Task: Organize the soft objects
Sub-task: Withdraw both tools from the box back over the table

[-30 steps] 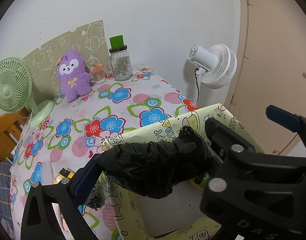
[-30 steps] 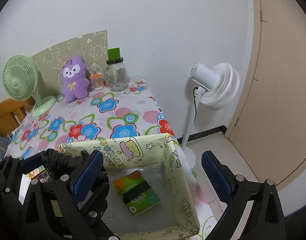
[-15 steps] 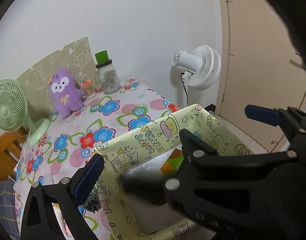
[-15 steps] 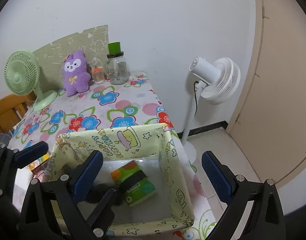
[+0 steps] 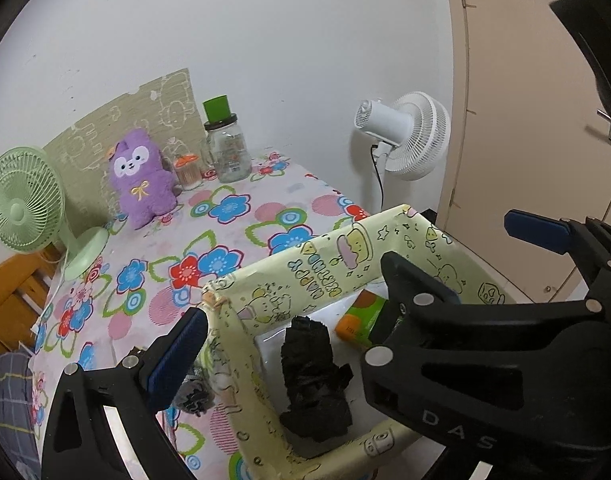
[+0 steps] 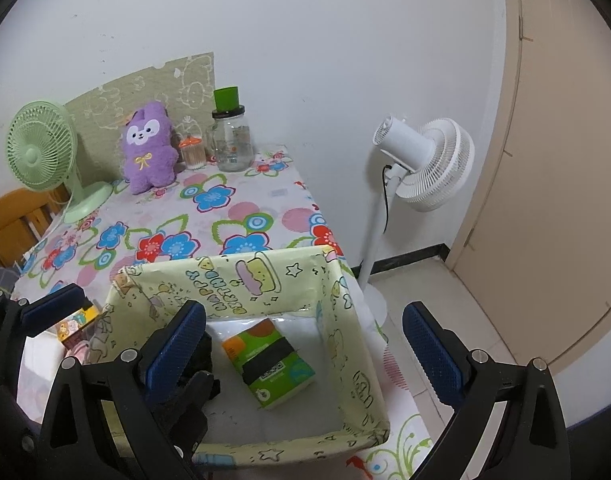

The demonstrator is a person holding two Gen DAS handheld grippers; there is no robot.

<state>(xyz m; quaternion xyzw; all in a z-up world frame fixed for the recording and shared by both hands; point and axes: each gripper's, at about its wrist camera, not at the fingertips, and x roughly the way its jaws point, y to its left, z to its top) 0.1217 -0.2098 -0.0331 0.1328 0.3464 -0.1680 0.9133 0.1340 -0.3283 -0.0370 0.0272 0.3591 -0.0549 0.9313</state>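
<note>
A crumpled black plastic bag (image 5: 313,380) lies loose on the floor of the yellow cartoon-print box (image 5: 325,268), beside a green tissue pack (image 5: 361,320). My left gripper (image 5: 301,320) hangs open over the box's left side, holding nothing. In the right wrist view, my right gripper (image 6: 303,348) is open above the box (image 6: 233,284) and the tissue pack (image 6: 269,360), and its left finger hides most of the bag. A purple plush toy (image 5: 139,178) stands upright at the back of the table.
The box sits at the near right corner of the floral table (image 6: 209,216). At the back stand a green desk fan (image 6: 41,152), a glass jar (image 6: 229,140) and a small orange-lidded pot (image 6: 191,152). A white floor fan (image 6: 425,160) and a door are on the right. Small items (image 6: 77,320) lie left of the box.
One second ago the black bag was held in my left gripper above the box. It has dropped out and now rests inside the box. Both views have shifted slightly.
</note>
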